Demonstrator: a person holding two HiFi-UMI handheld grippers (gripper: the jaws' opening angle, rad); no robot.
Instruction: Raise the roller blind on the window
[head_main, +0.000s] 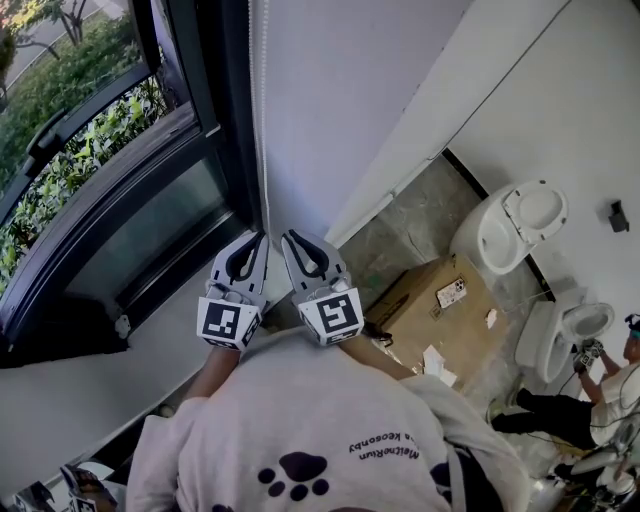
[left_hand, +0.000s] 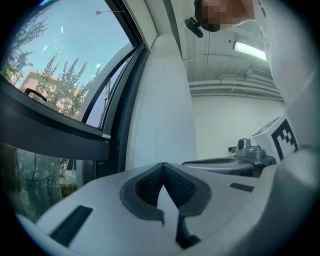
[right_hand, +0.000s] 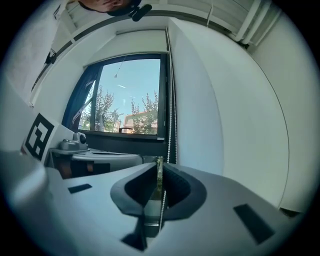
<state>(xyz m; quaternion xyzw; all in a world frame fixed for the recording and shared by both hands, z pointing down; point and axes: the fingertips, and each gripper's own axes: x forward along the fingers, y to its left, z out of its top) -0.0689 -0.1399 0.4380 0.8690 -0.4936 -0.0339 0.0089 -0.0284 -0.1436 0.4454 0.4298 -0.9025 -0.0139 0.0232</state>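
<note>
Two grippers side by side: left gripper (left_hand: 163, 166) pinched together on nothing, right gripper (right_hand: 159, 162) slightly parted, the one bead chain (right_hand: 170, 125) hanging loose in its gap. Beyond, the single window (right_hand: 130, 100) shows bare glass; the roller blind (right_hand: 140, 42) seems rolled up at its top edge, so little remains.

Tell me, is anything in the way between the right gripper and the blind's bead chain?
Nothing visible is in the way. The bead chain already runs down through the narrow gap between the jaws of the right gripper, and nothing else sits in that gap.
</note>
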